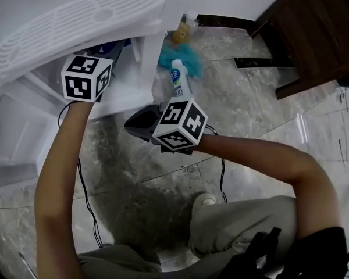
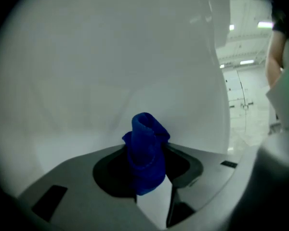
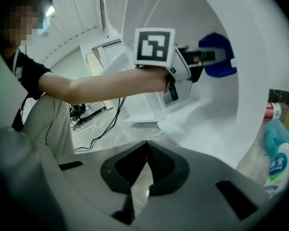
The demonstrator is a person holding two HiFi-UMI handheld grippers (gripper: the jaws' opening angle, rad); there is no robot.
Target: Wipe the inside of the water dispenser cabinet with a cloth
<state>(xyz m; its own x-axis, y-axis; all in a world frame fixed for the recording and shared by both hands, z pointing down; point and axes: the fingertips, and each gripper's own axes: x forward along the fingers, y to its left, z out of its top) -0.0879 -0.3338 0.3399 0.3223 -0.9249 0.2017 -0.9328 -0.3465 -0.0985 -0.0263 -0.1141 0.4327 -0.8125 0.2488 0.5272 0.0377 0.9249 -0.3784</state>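
Observation:
My left gripper (image 2: 149, 166) is shut on a bunched dark blue cloth (image 2: 145, 134) that sticks up between its jaws. It faces the plain white inner wall of the water dispenser cabinet (image 2: 111, 57). In the right gripper view the left gripper (image 3: 216, 56), with its marker cube, reaches into the cabinet (image 3: 221, 114) and holds the blue cloth (image 3: 220, 67) close to the curved wall. In the head view the left gripper's cube (image 1: 86, 77) sits at the cabinet opening (image 1: 23, 127). My right gripper (image 3: 145, 159) is shut and empty, hanging outside the cabinet above the floor (image 1: 135, 127).
A white vented panel (image 1: 75, 22) tops the cabinet. A white cleaner bottle (image 1: 179, 80) and a teal cloth (image 1: 183, 56) lie on the marble floor to the right of the cabinet. A dark wooden cabinet (image 1: 314, 28) stands at the far right. Black cables (image 1: 87, 202) trail across the floor.

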